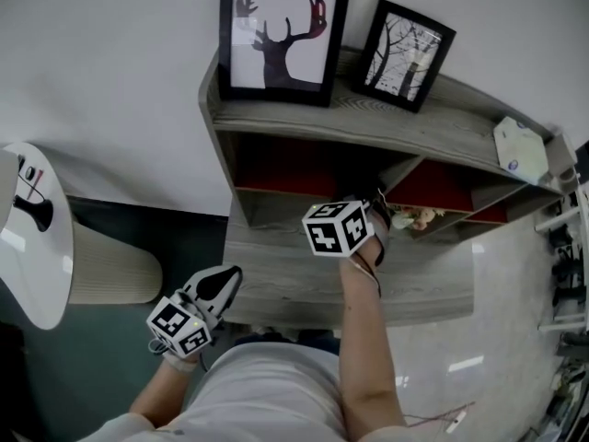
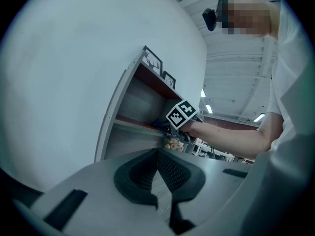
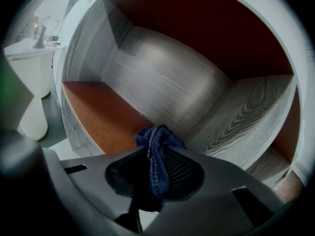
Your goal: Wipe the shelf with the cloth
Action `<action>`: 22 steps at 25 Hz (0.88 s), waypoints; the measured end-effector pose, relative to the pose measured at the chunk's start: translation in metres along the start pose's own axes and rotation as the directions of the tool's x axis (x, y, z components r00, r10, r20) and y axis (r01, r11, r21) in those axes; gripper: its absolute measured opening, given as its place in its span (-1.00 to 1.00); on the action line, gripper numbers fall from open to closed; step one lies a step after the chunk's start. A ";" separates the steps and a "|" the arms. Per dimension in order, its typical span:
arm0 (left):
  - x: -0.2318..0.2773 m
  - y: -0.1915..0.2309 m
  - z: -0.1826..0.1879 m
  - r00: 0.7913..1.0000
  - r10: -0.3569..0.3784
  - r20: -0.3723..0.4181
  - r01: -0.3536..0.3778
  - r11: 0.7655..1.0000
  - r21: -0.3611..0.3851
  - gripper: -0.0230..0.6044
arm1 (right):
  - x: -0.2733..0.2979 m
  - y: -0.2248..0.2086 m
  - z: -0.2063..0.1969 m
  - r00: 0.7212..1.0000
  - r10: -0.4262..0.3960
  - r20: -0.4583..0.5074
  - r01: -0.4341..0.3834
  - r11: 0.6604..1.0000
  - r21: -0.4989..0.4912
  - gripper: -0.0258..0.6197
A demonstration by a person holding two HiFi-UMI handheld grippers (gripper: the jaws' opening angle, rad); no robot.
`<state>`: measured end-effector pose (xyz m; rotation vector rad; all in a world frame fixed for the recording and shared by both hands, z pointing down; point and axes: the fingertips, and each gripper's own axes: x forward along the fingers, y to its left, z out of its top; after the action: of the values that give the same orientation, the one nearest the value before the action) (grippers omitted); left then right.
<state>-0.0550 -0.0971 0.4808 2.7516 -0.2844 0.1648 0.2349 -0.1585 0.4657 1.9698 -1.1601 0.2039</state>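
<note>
The grey wood shelf unit (image 1: 304, 279) stands against the white wall, with red-backed cubbies. My right gripper (image 1: 370, 206) reaches into the middle cubby. In the right gripper view, my right gripper (image 3: 156, 152) is shut on a dark blue cloth (image 3: 157, 144), whose bunched end pokes out past the fingertips just above the orange-brown cubby floor (image 3: 103, 112). My left gripper (image 1: 226, 280) hangs low at the shelf's front left corner, away from the cloth; in the left gripper view the left gripper (image 2: 157, 154) is shut with nothing between its pads.
Two framed pictures, a deer (image 1: 281, 35) and trees (image 1: 405, 53), lean on the top board, with a white hexagonal thing (image 1: 520, 145) at its right end. Small flowers (image 1: 416, 217) sit right of my right hand. A white round table (image 1: 32, 247) stands at the left.
</note>
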 end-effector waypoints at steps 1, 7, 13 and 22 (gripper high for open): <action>-0.002 0.001 -0.001 1.000 0.008 0.000 -0.008 1.000 -0.001 -0.88 | 0.002 0.001 0.002 1.000 0.009 0.005 -0.009 1.000 0.003 -0.73; -0.014 0.001 -0.003 0.996 0.087 0.020 -0.087 0.996 -0.010 -0.88 | 0.018 0.011 0.025 0.993 0.100 0.067 -0.102 0.994 0.029 -0.73; -0.024 -0.004 -0.006 0.982 0.183 0.037 -0.182 0.983 -0.027 -0.88 | 0.029 0.028 0.049 0.979 0.167 0.121 -0.164 0.986 -0.033 -0.74; -0.038 -0.012 -0.009 0.953 0.299 0.060 -0.296 0.954 -0.051 -0.88 | 0.027 0.074 0.091 0.924 0.294 0.245 -0.261 0.952 -0.160 -0.74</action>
<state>-0.0906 -0.0766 0.4789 2.6615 -0.7134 0.1420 0.1688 -0.2592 0.4628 1.7536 -1.5902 0.0101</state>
